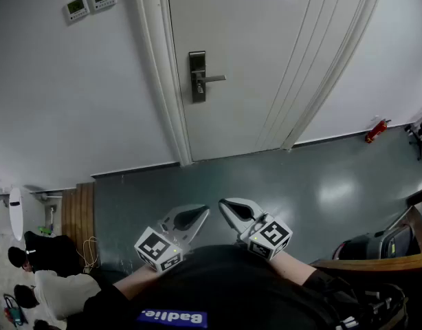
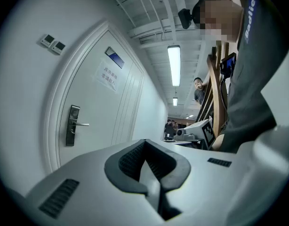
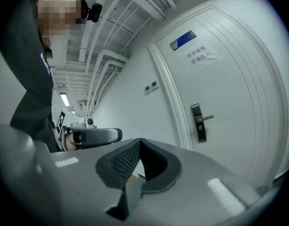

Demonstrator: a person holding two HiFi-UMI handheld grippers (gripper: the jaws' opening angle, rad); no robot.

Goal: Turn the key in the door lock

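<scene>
The door lock point(image 1: 197, 76) is a dark metal plate with a silver lever handle point(image 1: 212, 79). It is set at the left edge of the closed white door point(image 1: 266, 60), well apart from both grippers. No key can be made out on it. The fingers of the left gripper point(image 1: 203, 213) and of the right gripper point(image 1: 225, 203) are pressed together. A yellowish speck point(image 3: 131, 179) at the right pads is too small to be named. The paper notice point(image 3: 201, 57) is shown whole only in the gripper views. The red fire extinguisher point(image 1: 376, 130) is seen only in the head view.

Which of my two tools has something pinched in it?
The right tool: a small metal piece, likely the key, sits between its shut jaws. The left tool is shut on nothing.
</scene>
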